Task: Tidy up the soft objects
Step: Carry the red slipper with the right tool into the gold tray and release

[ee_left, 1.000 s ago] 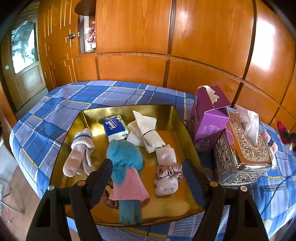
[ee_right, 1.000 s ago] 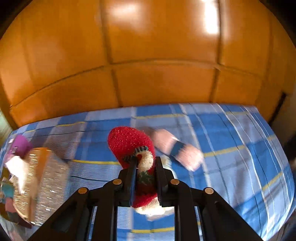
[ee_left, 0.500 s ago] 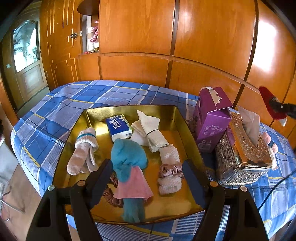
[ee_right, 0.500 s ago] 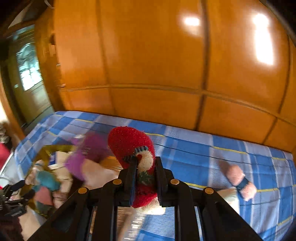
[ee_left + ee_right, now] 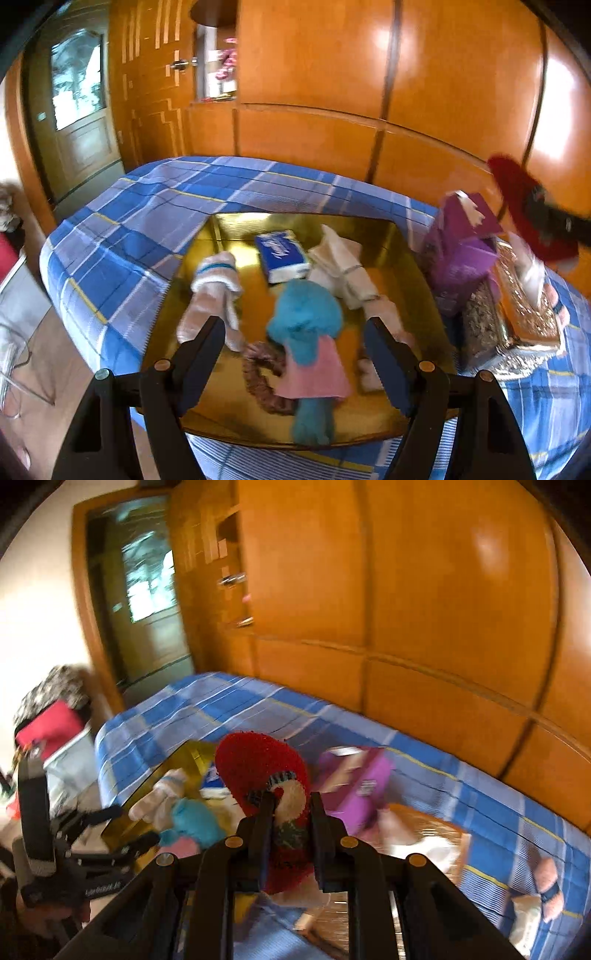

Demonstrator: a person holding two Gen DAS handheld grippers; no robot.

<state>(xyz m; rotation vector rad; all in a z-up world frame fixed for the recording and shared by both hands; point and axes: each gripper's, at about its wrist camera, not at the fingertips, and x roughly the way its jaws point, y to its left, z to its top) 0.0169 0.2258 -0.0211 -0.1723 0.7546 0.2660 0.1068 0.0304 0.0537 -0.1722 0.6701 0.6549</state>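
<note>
Red sock (image 5: 524, 214) now swings in at upper right above purple box (image 5: 461, 251), left view; left tongs (image 5: 295, 343) gape empty over gold tray (image 5: 229, 229). Right view: right tongs (image 5: 290, 812) clamped on sock, tray probably ahead-left. Step: carrying. Next: lower into tray gap, release.

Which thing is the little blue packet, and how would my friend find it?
Find the gold tray on the blue checked cloth. Toward its far edge lies the blue packet, between the striped sock and the folded white cloth. It alone there is flat, boxy and printed, not fabric.
</note>
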